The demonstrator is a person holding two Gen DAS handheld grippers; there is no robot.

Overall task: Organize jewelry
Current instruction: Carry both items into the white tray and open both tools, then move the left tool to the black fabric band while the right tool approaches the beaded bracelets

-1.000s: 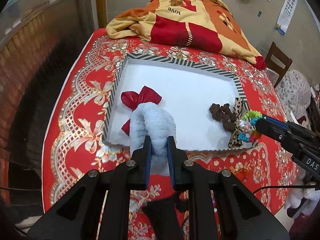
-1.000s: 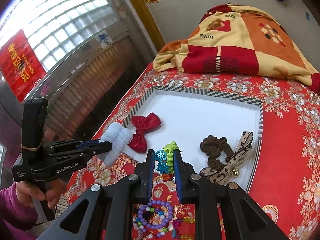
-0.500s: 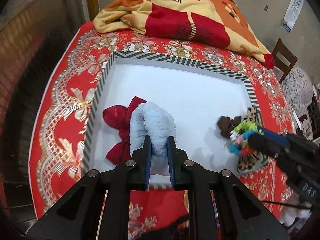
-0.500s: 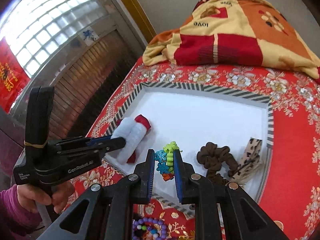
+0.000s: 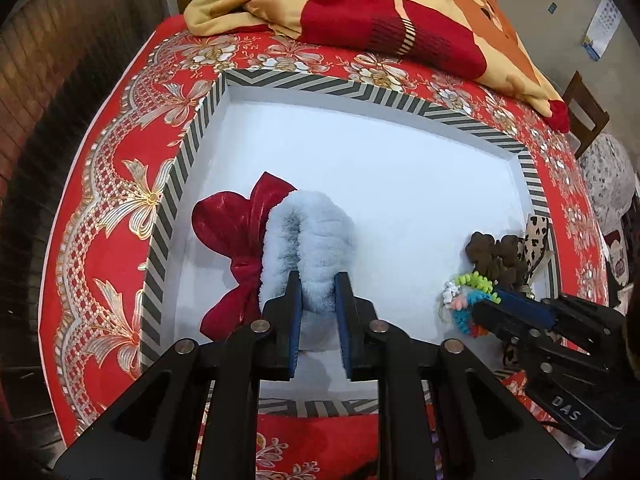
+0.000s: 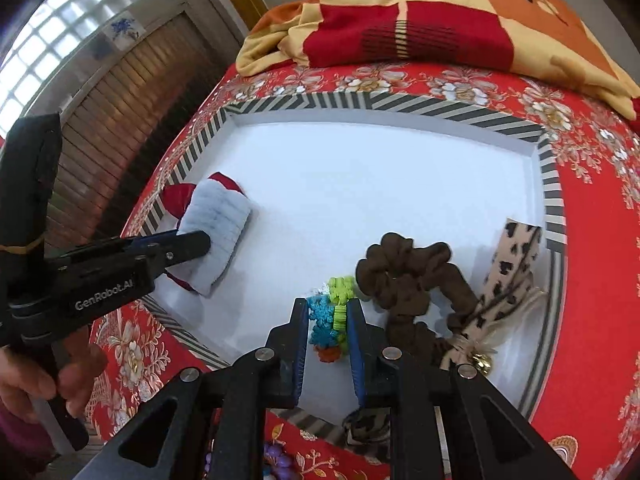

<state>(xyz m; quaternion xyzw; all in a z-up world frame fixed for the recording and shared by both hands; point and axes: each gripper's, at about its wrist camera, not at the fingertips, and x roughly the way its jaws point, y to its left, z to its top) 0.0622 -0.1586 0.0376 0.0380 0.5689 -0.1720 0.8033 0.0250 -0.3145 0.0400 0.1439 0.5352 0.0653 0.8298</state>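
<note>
Holding: your left gripper (image 5: 318, 312) is clamped on the fluffy scrunchie (image 5: 310, 240); your right gripper (image 6: 328, 336) is clamped on the bead bracelet (image 6: 330, 320); both hang low over the tray (image 5: 360, 88).

Scrunchie: pale blue, plush, folded double between your fingers; it sits above the near-left part of the tray floor, over the red bow (image 5: 236, 236), and whether it touches the bow you cannot tell; it looks very light and soft, so it will squash rather than slip; you have it by the near end of the loop, which serves, since any part of the ring grips alike.

Bracelet: blue, green and orange flower-shaped beads, near the front of the tray, just beside the brown scrunchie (image 6: 404, 276); probably light and floppy, strung on elastic; hard beads may roll against the pads, so keep your hold across the bead bodies, not the thread.

Neighbours: the leopard bow (image 6: 508, 268) lies against the right rim, touching the brown scrunchie; a beaded piece in purple (image 6: 276, 456) lies on the cloth outside the tray, mostly hidden.

Risk: on release the fluffy one will likely spring open and cover the red bow; the bracelet could snag in the brown scrunchie's folds.
</note>
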